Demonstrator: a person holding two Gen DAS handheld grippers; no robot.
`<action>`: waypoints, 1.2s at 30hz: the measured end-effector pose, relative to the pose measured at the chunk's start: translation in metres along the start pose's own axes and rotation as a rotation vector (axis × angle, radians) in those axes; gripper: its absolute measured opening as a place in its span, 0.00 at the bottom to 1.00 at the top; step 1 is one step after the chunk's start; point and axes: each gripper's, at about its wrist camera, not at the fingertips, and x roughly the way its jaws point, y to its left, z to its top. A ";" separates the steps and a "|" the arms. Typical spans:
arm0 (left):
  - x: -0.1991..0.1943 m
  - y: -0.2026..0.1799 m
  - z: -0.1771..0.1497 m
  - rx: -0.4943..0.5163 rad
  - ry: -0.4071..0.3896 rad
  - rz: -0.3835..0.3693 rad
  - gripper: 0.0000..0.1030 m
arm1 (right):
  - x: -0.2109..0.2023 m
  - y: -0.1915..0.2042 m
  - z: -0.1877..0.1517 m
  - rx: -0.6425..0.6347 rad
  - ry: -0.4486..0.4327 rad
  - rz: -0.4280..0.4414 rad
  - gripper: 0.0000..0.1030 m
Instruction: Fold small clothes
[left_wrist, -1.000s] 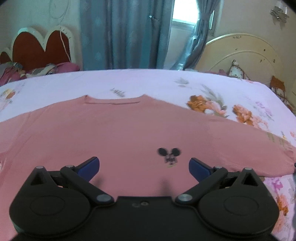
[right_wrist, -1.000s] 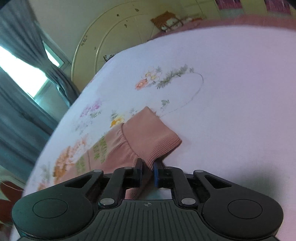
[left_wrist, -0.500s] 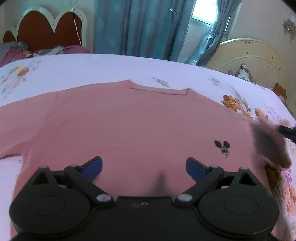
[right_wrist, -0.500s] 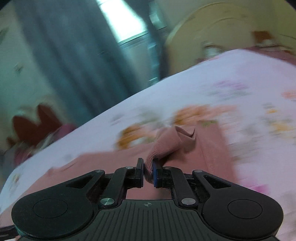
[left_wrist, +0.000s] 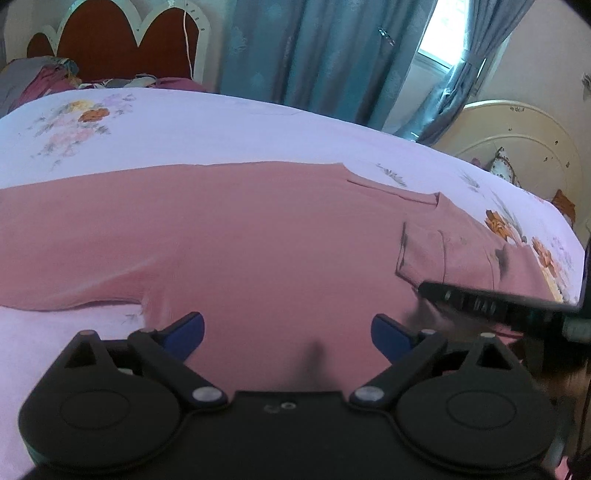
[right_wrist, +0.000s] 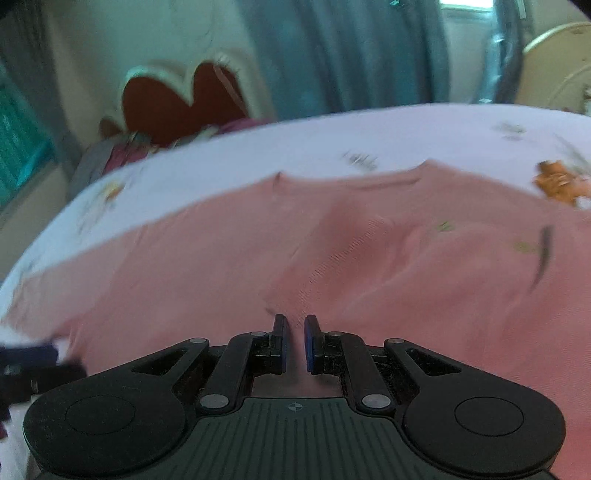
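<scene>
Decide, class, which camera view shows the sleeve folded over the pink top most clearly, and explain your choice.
The left wrist view: the folded sleeve lies sharp on the pink top, cuff edge visible, beside the right gripper. The right wrist view shows the sleeve nearer, running into the shut jaws, but motion blur smears its edges.

Left wrist view: rides my left gripper (left_wrist: 287, 330), looking forward and down, close over the pink shirt (left_wrist: 258, 236) on the bed (left_wrist: 221, 125); red headboard (left_wrist: 122, 40) at 11 o'clock. My right gripper (left_wrist: 480, 301) enters at 3 o'clock.

Right wrist view: rides my right gripper (right_wrist: 294, 341), same close downward slant, blurred.

Shared: shirt (right_wrist: 184, 258), collar, headboard (right_wrist: 177, 103), curtains (right_wrist: 351, 51).
</scene>
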 end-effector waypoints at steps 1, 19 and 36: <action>0.003 -0.001 0.001 -0.001 -0.001 -0.015 0.94 | 0.001 0.006 -0.004 -0.025 0.000 -0.015 0.09; 0.135 -0.089 0.032 -0.132 0.128 -0.397 0.05 | -0.118 -0.117 -0.047 0.184 -0.006 -0.258 0.09; 0.074 -0.022 0.001 -0.141 -0.049 -0.246 0.07 | -0.127 -0.170 -0.048 0.370 -0.086 -0.332 0.09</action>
